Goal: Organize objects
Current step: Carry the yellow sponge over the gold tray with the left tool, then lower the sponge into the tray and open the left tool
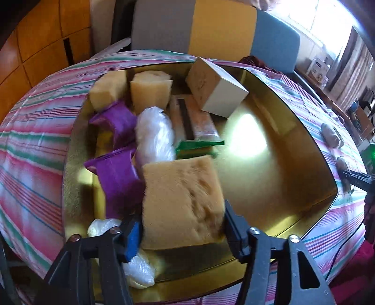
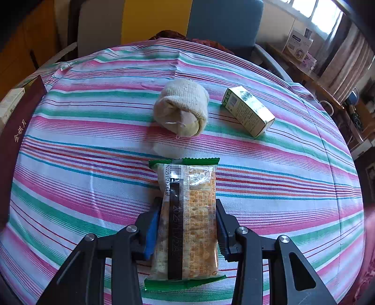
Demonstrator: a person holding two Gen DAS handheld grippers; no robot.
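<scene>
In the left wrist view, my left gripper (image 1: 181, 225) is shut on a tan sponge (image 1: 182, 201) and holds it over the near left of a gold tin box (image 1: 293, 131). The box holds two more sponges (image 1: 131, 89), purple snack packets (image 1: 117, 169), a clear plastic bag (image 1: 155, 136), a cracker packet (image 1: 196, 126) and a white carton (image 1: 218, 89). In the right wrist view, my right gripper (image 2: 186, 225) is shut on a green-edged cracker packet (image 2: 187, 218) above the striped tablecloth (image 2: 70, 164).
A rolled cream sock (image 2: 182, 110) and a small green box (image 2: 248, 111) lie on the cloth beyond the right gripper. A dark red box lid (image 2: 16, 131) stands at the left edge. Chairs (image 2: 225, 21) stand behind the table; shelves are at the right.
</scene>
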